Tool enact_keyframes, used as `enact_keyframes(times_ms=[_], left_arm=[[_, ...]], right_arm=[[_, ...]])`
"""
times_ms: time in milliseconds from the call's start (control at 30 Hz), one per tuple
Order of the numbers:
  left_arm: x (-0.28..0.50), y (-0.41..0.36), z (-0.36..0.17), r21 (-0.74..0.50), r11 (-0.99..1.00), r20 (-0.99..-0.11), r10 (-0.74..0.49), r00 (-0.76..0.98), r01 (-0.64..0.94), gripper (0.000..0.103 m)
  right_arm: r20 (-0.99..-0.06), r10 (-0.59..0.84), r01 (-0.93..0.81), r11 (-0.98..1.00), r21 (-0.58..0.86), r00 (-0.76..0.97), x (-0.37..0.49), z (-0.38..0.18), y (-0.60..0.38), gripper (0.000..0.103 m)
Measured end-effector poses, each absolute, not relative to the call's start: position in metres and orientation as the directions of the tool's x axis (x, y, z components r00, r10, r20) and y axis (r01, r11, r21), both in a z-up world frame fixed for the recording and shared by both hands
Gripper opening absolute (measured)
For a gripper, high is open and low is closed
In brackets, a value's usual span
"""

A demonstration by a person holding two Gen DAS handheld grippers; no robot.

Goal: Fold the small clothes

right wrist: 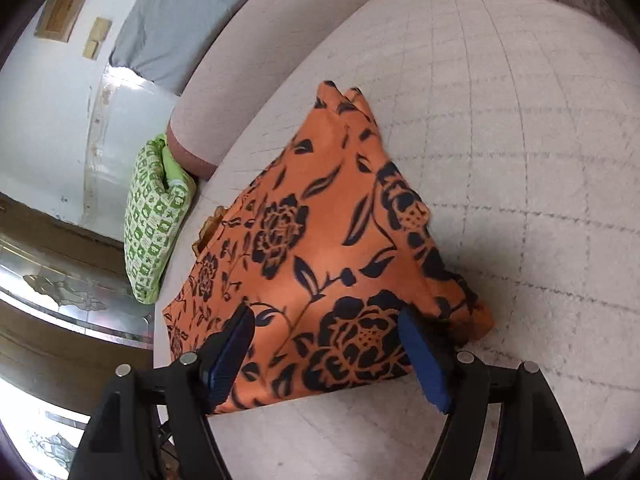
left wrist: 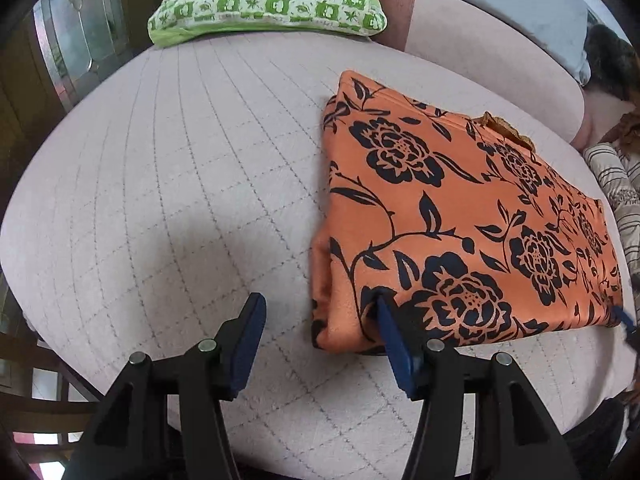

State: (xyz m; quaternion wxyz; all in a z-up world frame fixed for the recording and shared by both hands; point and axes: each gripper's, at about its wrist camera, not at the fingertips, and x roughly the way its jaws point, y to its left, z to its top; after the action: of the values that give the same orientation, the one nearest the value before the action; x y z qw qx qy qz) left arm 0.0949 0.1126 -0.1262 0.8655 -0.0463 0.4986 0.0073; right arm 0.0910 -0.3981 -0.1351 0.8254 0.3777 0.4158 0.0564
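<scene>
Lying folded, orange floral garment (left wrist: 460,216) long axis left-right across cushion (left wrist: 180,184).

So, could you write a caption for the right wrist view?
Open right gripper over a folded orange floral cloth on a quilted sofa.

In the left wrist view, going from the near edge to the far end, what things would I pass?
Left hand-held gripper → orange floral garment on the quilted cushion → green checked pillow.
</scene>
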Motion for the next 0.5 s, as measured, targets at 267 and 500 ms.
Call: enact_keyframes(times_ms=[267,500], left_arm=[[0.094,0.113,-0.127,-0.065,0.996,-0.866,-0.027,0.5,-0.058,0.058],[0.094,0.109,-0.115,-0.057,0.996,-0.852,-0.014,0.523,-0.065,0.058]], right_arm=[[-0.709,0.39,0.259,0.74,0.621,0.588,0.112,-0.159,-0.4,0.086],[-0.554,0.407,0.19,0.655,0.731,0.726,0.063,-0.134,-0.408,0.085]])
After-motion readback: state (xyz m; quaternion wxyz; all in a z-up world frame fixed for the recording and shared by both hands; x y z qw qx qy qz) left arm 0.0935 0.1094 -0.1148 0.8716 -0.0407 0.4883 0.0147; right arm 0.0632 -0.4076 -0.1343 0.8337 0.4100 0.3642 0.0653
